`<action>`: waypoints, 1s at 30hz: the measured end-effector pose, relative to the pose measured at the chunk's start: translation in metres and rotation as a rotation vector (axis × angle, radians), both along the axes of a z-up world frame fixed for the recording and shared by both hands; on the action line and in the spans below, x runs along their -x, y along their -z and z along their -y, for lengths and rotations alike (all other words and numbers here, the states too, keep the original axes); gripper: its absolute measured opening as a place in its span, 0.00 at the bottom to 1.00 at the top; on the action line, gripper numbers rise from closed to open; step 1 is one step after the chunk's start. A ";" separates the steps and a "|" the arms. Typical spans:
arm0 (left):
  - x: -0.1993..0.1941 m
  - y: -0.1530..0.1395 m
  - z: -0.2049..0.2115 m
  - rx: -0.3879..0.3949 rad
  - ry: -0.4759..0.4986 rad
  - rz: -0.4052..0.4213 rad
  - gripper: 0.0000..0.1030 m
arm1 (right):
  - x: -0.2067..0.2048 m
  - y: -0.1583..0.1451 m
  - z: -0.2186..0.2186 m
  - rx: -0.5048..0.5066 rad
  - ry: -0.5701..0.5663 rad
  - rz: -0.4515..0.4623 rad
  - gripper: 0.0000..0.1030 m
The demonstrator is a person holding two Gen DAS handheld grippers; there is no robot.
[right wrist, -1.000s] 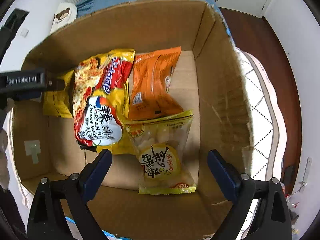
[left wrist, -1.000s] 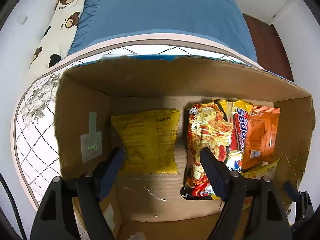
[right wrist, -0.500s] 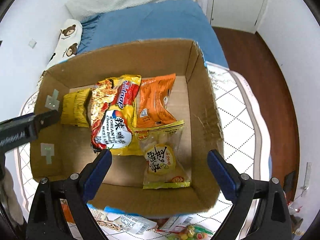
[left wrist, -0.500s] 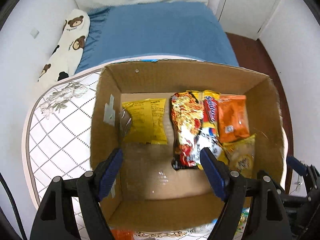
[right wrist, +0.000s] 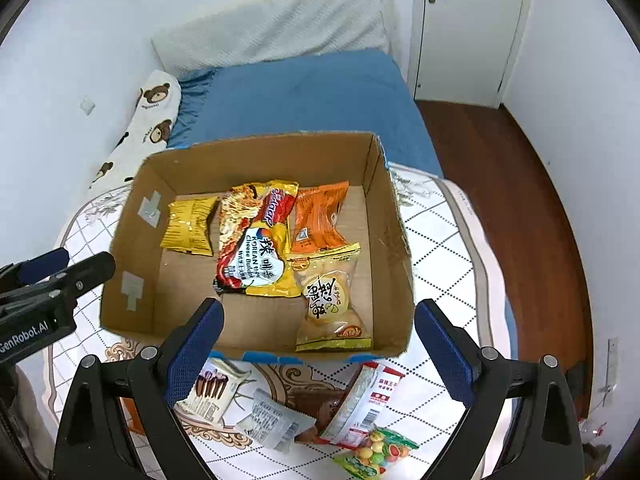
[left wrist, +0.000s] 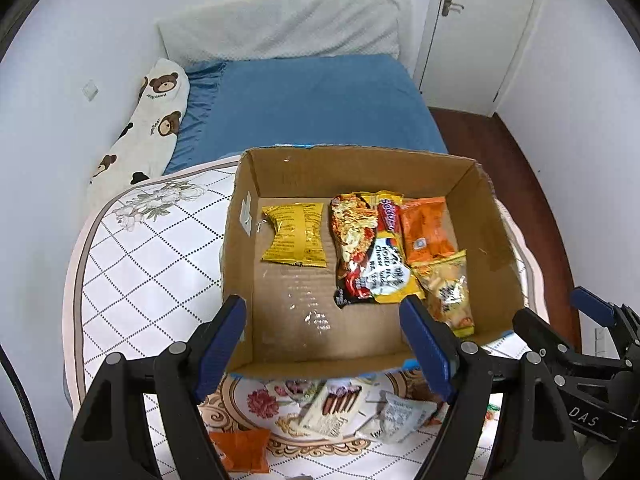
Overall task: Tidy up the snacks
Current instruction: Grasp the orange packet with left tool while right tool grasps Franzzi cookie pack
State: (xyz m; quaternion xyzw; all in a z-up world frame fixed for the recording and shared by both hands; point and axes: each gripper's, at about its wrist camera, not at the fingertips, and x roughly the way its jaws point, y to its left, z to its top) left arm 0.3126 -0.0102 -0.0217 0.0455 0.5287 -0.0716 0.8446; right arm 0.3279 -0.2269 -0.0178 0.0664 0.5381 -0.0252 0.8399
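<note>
An open cardboard box (left wrist: 240,280) (right wrist: 132,248) sits on a quilted table. Inside lie a yellow snack bag (left wrist: 294,234) (right wrist: 188,226), a noodle packet (left wrist: 368,260) (right wrist: 256,248), an orange packet (left wrist: 426,228) (right wrist: 316,220) and a clear yellow bag of puffs (left wrist: 448,292) (right wrist: 330,300). Loose snacks lie in front of the box: a chocolate-stick pack (left wrist: 334,404) (right wrist: 212,392), a silver packet (left wrist: 400,416) (right wrist: 272,420), a red-white packet (right wrist: 360,404), a candy bag (right wrist: 376,452) and an orange packet (left wrist: 240,448). My left gripper (left wrist: 324,344) and right gripper (right wrist: 318,340) are open and empty, above the box's near edge.
The table has a white diamond-patterned cover (left wrist: 140,272). Behind it stands a bed with a blue sheet (left wrist: 312,104) and a bear-print bolster (left wrist: 148,128). A white door (right wrist: 468,20) and brown wood floor (right wrist: 520,184) are at the right.
Both grippers have pulled up and back out of the box, still open. The whole box and the loose snacks in front of it have come into view.
</note>
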 end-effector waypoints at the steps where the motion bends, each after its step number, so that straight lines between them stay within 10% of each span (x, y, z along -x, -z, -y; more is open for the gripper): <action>1: 0.004 -0.003 0.000 0.001 0.002 0.008 0.76 | 0.004 -0.004 0.000 -0.005 -0.001 0.003 0.95; 12: 0.053 -0.006 -0.027 -0.011 -0.029 0.016 0.76 | 0.051 -0.019 -0.018 -0.062 -0.033 0.005 0.95; 15: 0.065 0.016 -0.044 -0.044 -0.050 -0.027 0.76 | 0.067 0.012 -0.020 -0.101 -0.022 -0.065 0.94; 19: 0.078 0.067 -0.080 -0.109 -0.103 -0.146 0.76 | 0.079 0.064 -0.027 -0.186 -0.008 -0.184 0.62; 30: 0.101 0.193 -0.139 -0.176 -0.204 -0.467 0.76 | 0.052 0.191 -0.095 -0.413 0.044 -0.406 0.72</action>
